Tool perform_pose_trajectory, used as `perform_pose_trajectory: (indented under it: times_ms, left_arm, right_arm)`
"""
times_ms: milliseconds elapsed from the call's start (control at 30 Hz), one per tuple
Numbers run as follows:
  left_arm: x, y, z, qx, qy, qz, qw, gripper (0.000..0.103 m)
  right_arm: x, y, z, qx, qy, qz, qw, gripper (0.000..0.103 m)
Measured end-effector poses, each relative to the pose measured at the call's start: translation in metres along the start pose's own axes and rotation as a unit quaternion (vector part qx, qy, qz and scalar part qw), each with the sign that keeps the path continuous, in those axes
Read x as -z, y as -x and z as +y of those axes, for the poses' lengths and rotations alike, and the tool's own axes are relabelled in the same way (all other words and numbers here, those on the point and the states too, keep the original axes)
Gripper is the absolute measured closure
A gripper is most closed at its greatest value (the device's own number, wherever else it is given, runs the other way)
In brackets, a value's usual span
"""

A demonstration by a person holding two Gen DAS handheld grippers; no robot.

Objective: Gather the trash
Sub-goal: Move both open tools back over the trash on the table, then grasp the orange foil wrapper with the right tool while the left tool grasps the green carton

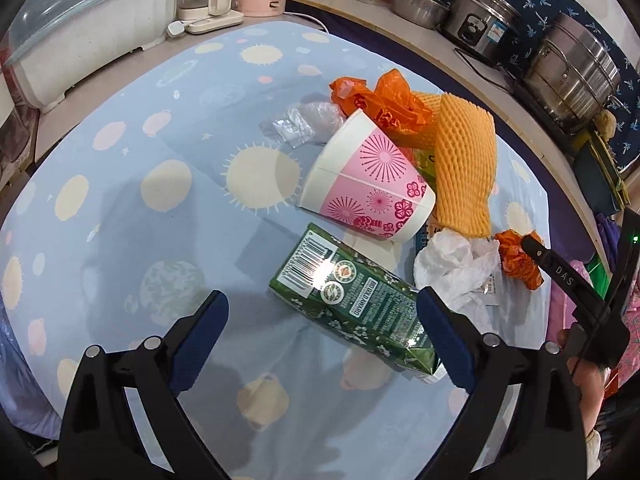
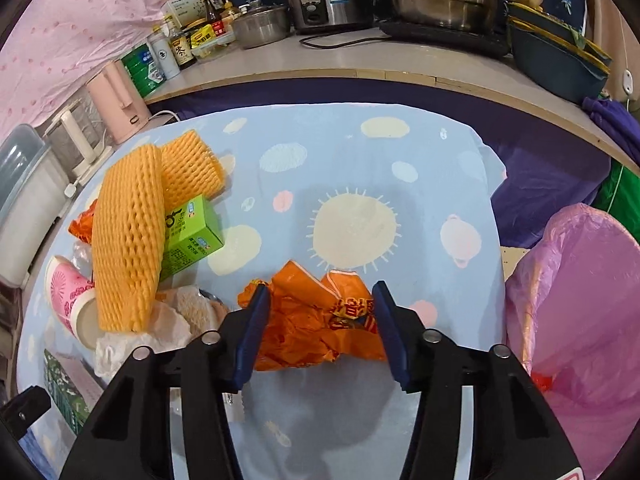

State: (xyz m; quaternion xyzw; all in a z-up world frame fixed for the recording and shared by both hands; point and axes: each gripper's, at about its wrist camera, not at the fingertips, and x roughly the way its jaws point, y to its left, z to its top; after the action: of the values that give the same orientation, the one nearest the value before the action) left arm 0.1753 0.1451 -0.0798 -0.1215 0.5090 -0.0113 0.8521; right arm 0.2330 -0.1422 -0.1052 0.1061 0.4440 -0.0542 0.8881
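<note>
The trash sits heaped toward one side of the worktop (image 2: 440, 168), leaving bare cloth around it, and a pink-lined bin (image 2: 580, 300) stands just past the near edge. The right gripper (image 2: 318, 300) has its jaws partly closed around a crumpled orange bag (image 2: 316, 320), both pads against it. The left gripper (image 1: 322, 308) hangs wide open over a green carton (image 1: 352, 296), one pad beside it, gripping nothing.

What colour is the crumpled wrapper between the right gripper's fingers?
Orange wrapper, clearest in the right wrist view.
</note>
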Motion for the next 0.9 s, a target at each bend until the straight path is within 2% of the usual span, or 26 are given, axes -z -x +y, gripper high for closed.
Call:
perform_pose_trajectory:
  times_ms: [67,167,267,533,733,900]
  left_arm:
    - [0.000,-0.004,-0.003,0.001,0.001,0.006,1.0000,0.012]
    - [0.002,-0.009,-0.006,0.001,0.001,0.012,0.9999,0.012]
    - [0.002,-0.011,-0.009,-0.001,0.000,0.012,0.9999,0.012]
    - [-0.006,-0.024,-0.011,-0.012,0.026,0.020,0.9994,0.012]
    - [-0.005,-0.039,-0.017,-0.007,0.038,0.052,0.9979,0.012]
    - [0.002,-0.030,-0.016,0.013,0.028,0.054,0.9981,0.024]
  right_arm:
    - [0.001,0.000,0.000,0.002,0.003,0.004,1.000,0.070]
    - [0.004,0.004,-0.003,-0.001,0.002,0.003,1.000,0.075]
    - [0.006,0.010,-0.007,-0.005,-0.002,0.004,1.000,0.093]
    - [0.024,0.042,-0.013,-0.011,-0.011,-0.006,1.000,0.093]
    - [0.038,0.064,-0.013,-0.017,-0.010,-0.010,1.000,0.093]
    - [0.049,0.079,-0.011,-0.023,-0.006,-0.009,1.000,0.093]
